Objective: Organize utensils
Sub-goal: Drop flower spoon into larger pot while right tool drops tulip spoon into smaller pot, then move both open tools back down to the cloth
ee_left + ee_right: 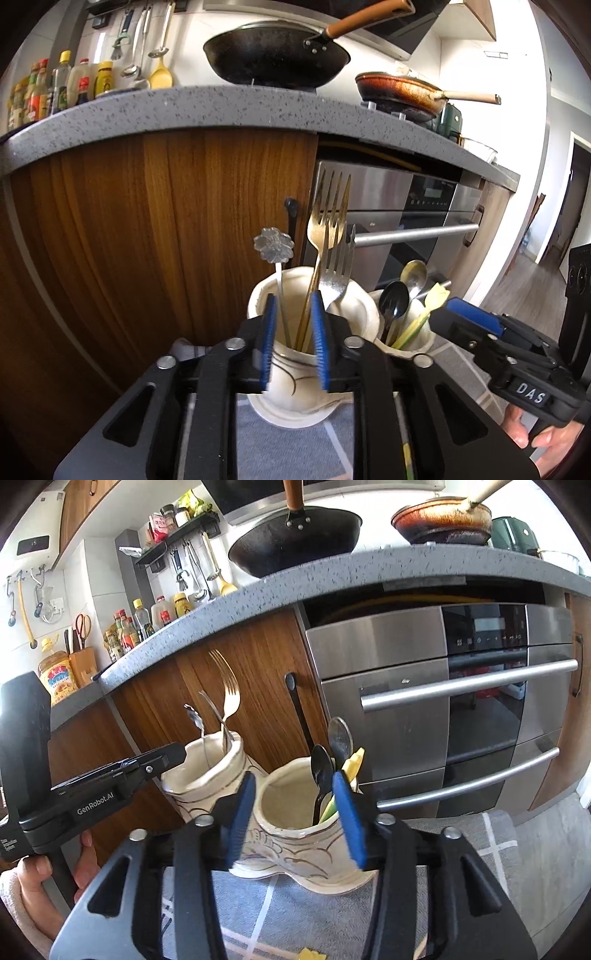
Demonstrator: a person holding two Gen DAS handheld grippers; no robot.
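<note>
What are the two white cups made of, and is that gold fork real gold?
The two cups look like glazed ceramic: creamy white, glossy, with wavy hand-shaped rims and thin painted lines. The gold fork is shiny metal with a golden finish, probably coated steel; real gold cannot be told from a picture. The fork beside it looks like plain silvery steel.

We see a big black wok (277, 55) and a rusty red pan (400, 94) up on the grey speckled surface (184, 110). Bottles (59, 86) stand in a row. Below sits a shiny oven (443, 701) beside a brown wooden door (147, 221).
</note>
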